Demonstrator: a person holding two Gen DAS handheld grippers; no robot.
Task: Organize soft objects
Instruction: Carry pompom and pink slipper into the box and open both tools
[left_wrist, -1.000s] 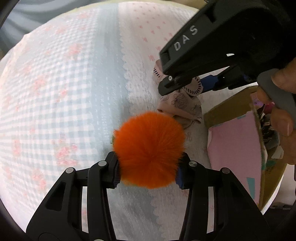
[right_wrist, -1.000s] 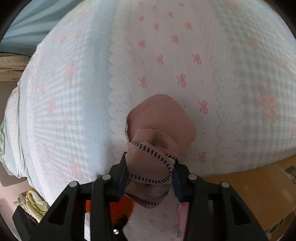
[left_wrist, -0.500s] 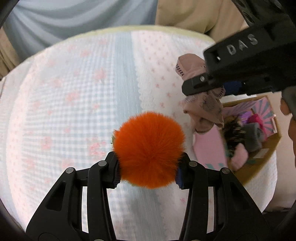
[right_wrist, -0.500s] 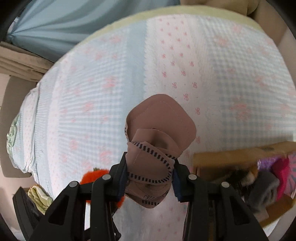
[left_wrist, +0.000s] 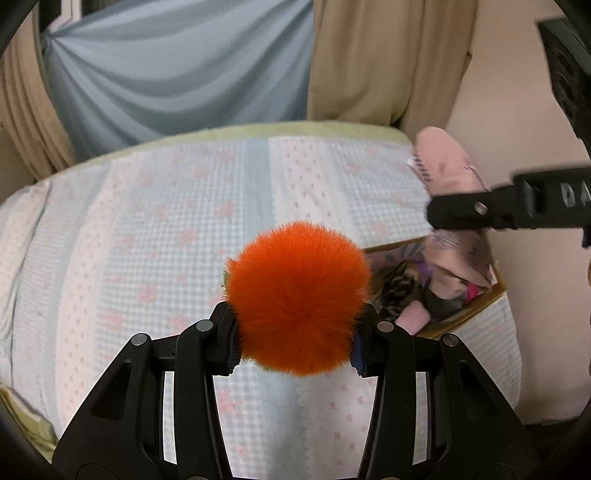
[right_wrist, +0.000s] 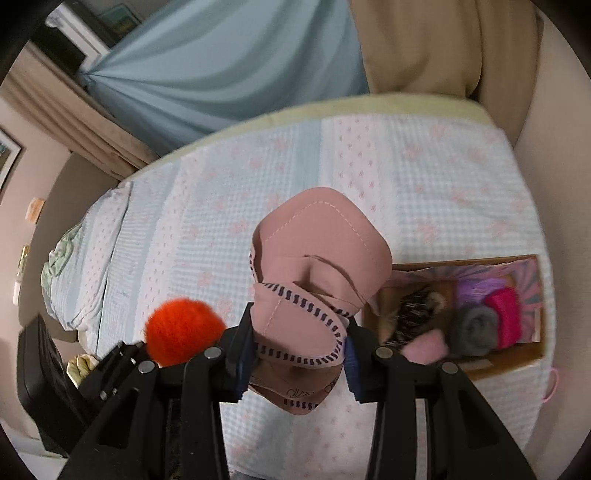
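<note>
Left wrist view: looks forward and down over the bed (left_wrist: 155, 236) from above its near edge, toward the far curtains (left_wrist: 177, 66). Right wrist view: higher, same heading, tilted left. Shared: bed, curtains, cardboard box (right_wrist: 532, 360) at near right (left_wrist: 476, 314), and each view catches the other gripper's load, orange pompom (right_wrist: 183, 328) and pink cloth (left_wrist: 448, 171).

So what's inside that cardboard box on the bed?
The open cardboard box holds soft things: a bright pink roll, a grey roll, purple yarn and a dark furry item. Whatever lies beneath them is covered.
</note>
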